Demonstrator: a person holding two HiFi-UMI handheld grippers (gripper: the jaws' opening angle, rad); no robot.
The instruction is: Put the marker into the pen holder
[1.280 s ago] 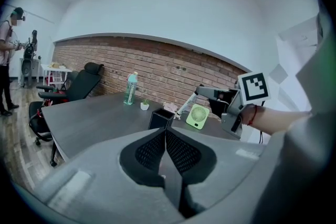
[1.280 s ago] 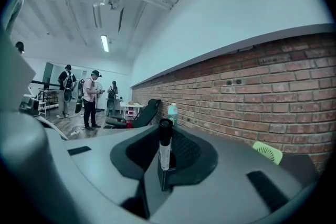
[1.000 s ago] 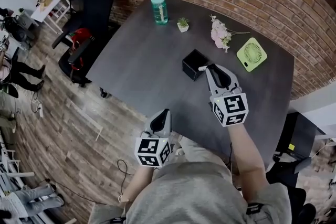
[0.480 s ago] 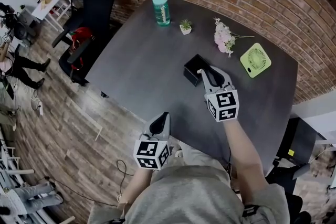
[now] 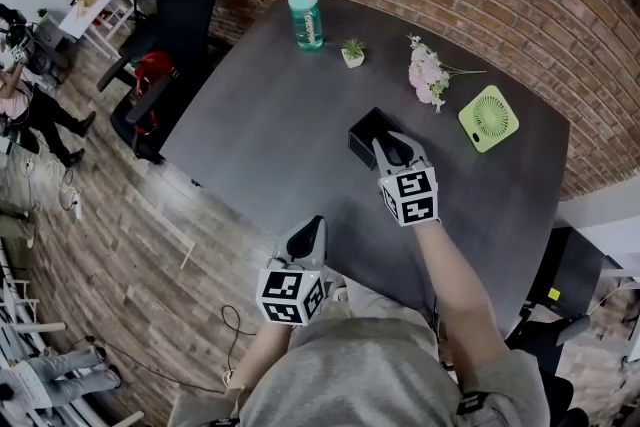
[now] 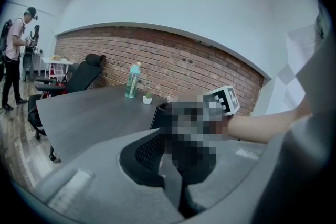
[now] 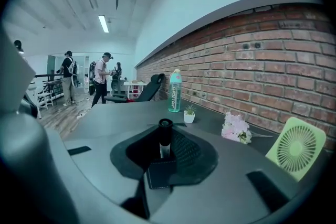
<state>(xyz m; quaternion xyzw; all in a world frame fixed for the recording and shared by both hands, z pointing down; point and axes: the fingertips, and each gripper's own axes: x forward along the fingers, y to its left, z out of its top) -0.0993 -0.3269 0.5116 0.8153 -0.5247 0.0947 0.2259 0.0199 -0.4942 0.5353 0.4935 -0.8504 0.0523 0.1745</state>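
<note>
One dark tabletop [image 5: 270, 115] carries one black pen holder [image 5: 362, 129], the right claw [image 5: 393, 148] just beside it and clamped on the single marker [image 7: 165, 138] (long axis upright between the jaws, dark cap up, lower end at the holder's top), while the left claw [image 5: 309, 235] hangs closed and empty by the near edge.

The person wears a grey short-sleeved shirt [image 5: 370, 370], with a dark band [image 5: 470, 402] on the right arm by the sleeve, at the near edge of the head view. The left gripper [image 5: 315, 223] and the right gripper [image 5: 386, 139] each have a light grey moulded shell that tapers to two jaws lined with black textured pads. At the near end of each sits a white cube, left cube [image 5: 290, 293] and right cube [image 5: 409, 196], printed with black square markers on its faces.
</note>
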